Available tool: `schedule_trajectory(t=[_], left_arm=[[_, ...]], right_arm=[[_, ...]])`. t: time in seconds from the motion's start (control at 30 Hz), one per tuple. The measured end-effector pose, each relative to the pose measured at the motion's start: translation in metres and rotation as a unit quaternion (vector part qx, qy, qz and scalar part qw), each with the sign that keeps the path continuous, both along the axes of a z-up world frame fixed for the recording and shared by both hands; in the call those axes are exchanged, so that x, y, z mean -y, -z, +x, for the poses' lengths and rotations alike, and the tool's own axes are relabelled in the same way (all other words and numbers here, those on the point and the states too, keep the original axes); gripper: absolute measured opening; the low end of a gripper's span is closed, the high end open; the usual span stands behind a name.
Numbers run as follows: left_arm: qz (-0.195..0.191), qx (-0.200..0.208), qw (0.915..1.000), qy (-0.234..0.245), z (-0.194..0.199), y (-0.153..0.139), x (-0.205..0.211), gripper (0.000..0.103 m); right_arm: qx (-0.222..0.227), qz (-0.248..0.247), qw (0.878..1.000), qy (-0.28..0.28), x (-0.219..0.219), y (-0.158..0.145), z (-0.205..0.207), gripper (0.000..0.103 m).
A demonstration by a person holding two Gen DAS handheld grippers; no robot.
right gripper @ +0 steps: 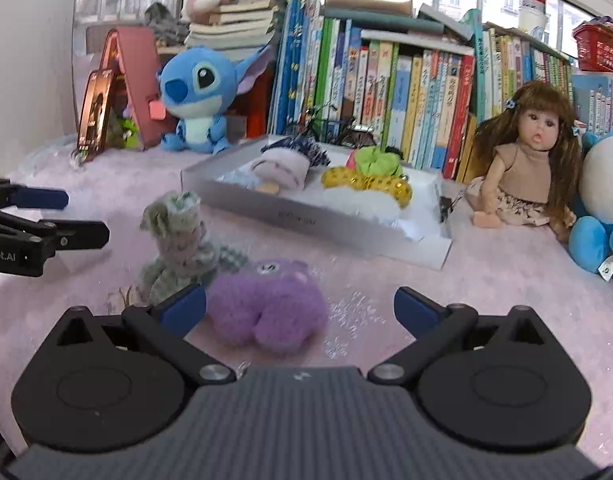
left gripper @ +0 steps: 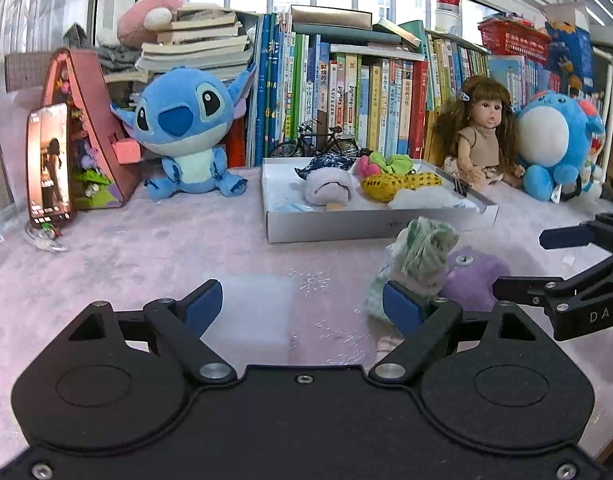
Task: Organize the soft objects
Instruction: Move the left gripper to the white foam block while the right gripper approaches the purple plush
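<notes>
Right gripper (right gripper: 300,306) agape around purple plush (right gripper: 266,306), left gripper (left gripper: 302,300) agape over bare cloth, knitted toy (left gripper: 422,256) perhaps brushing its fingertip.

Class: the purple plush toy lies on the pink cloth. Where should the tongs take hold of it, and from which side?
Grip the purple plush toy across its rounded middle, coming from above and in front with the open right tongs; it lies flat and its near side looks clear.
</notes>
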State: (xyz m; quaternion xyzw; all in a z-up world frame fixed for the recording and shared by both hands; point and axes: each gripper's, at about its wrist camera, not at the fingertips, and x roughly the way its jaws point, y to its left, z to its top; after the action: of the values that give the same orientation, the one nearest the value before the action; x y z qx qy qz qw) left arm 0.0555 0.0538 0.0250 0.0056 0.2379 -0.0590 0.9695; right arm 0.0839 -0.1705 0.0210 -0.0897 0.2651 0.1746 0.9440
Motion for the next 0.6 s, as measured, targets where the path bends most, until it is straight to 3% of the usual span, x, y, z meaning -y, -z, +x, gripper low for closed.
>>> schedule_trajectory(t=[0.3,0.4,0.6], left_arm=[[0.045,0.054,0.9974,-0.014,-0.024,0.003,0.002,0.092],[0.053,0.049,0.9969,-0.030,-0.022,0.007,0.001,0.092],[0.023,0.015,0.9980,-0.056,-0.008,0.016,-0.013,0.092]], right_arm=[[-0.012,-0.002,1.000,-0.001,-0.010,0.012,0.008,0.103],[-0.019,0.002,1.000,0.002,-0.011,0.015,0.012,0.103],[-0.025,-0.002,1.000,0.002,-0.015,0.019,0.015,0.103]])
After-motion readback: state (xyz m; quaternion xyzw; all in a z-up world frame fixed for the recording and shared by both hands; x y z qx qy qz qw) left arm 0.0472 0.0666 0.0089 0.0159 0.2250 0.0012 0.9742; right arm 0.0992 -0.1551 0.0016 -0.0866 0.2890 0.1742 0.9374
